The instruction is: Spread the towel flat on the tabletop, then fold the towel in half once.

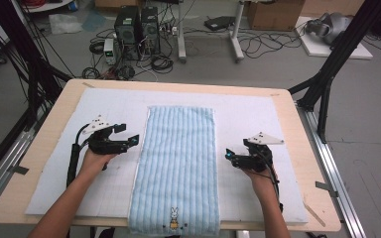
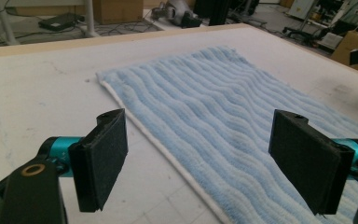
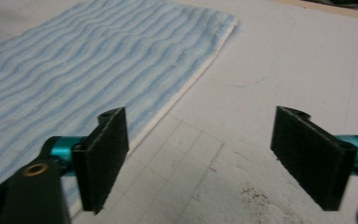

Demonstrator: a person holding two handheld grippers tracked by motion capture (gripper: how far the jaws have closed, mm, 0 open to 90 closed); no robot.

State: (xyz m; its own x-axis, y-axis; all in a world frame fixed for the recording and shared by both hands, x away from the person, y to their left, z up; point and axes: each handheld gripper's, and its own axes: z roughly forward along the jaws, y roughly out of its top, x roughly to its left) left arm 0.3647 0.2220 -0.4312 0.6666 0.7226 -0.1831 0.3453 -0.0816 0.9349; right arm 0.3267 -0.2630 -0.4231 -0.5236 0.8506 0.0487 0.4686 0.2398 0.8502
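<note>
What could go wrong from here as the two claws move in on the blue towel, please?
The towel lies flat on the white mat, so an open claw may pinch mat along with its edge. The left claw sits at the edge, the right claw just off it; uneven grips could skew a fold. The near end overhangs the table and might slide.

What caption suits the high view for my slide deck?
Two open grippers, left and right, flank a flat blue towel on a white mat.

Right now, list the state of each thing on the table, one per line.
Towel: spread flat, unfolded, near end hanging over the table edge.
Left gripper: open, at the towel's left edge, holding nothing.
Right gripper: open, beside the towel's right edge, holding nothing.
</note>
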